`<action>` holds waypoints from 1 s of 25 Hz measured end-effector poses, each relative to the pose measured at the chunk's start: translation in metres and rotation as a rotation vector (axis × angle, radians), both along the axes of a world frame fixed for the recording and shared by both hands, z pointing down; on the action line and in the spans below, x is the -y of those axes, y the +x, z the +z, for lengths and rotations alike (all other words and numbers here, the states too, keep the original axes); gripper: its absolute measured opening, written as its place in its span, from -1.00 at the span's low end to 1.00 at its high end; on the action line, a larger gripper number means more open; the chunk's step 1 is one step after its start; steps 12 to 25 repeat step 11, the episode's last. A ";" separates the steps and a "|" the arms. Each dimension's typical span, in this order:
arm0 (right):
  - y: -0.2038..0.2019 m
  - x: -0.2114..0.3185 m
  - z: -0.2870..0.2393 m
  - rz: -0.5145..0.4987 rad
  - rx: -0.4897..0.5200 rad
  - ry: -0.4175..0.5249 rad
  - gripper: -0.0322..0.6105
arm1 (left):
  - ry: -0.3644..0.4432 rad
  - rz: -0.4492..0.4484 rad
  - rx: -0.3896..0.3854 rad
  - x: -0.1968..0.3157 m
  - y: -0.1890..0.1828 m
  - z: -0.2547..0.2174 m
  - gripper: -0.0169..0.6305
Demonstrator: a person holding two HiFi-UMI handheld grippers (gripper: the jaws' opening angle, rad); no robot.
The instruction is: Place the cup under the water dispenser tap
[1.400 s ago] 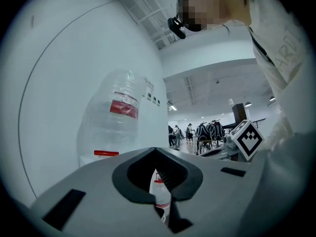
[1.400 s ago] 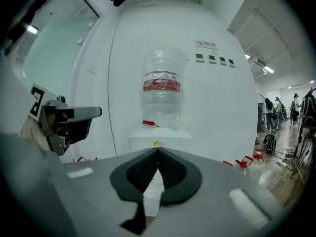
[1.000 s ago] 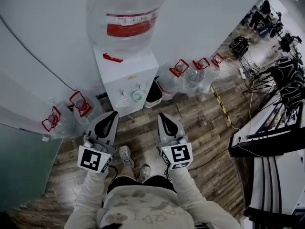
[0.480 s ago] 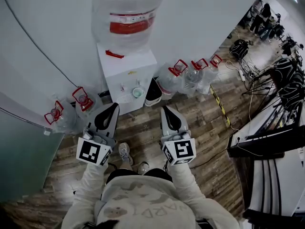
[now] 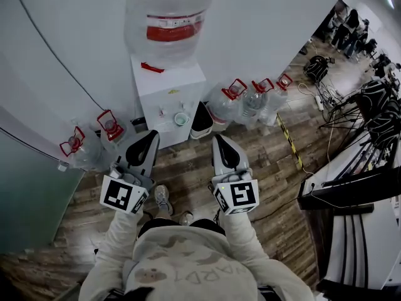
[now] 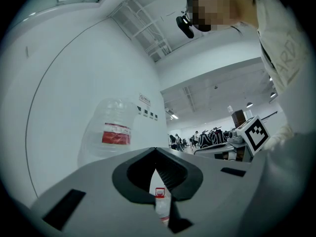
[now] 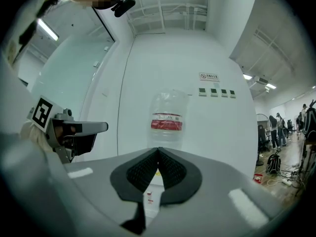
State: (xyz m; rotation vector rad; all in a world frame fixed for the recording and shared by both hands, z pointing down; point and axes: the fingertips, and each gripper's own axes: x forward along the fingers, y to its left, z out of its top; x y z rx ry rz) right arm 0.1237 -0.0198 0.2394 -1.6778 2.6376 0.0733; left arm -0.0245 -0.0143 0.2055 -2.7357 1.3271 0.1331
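Taking the wall ahead as 12 o'clock, the water dispenser with its big bottle blocks that line, with bare wooden floor open in front of it. 2 spare bottles crowd 10 o'clock, while 3 more bottles and a dark container close off 1 o'clock. Toward 3 o'clock the floor is passable as far as a black table edge and tangled cables.
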 end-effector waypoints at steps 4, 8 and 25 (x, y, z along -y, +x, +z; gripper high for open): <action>0.001 -0.006 -0.005 -0.011 0.003 0.016 -0.87 | 0.003 -0.002 -0.007 -0.007 0.005 -0.002 -0.93; 0.003 -0.007 -0.008 -0.021 -0.006 0.027 -0.87 | 0.006 0.000 -0.011 -0.008 0.012 -0.004 -0.93; 0.005 -0.008 -0.010 -0.028 -0.025 0.031 -0.87 | 0.006 0.004 -0.010 -0.009 0.017 -0.004 -0.93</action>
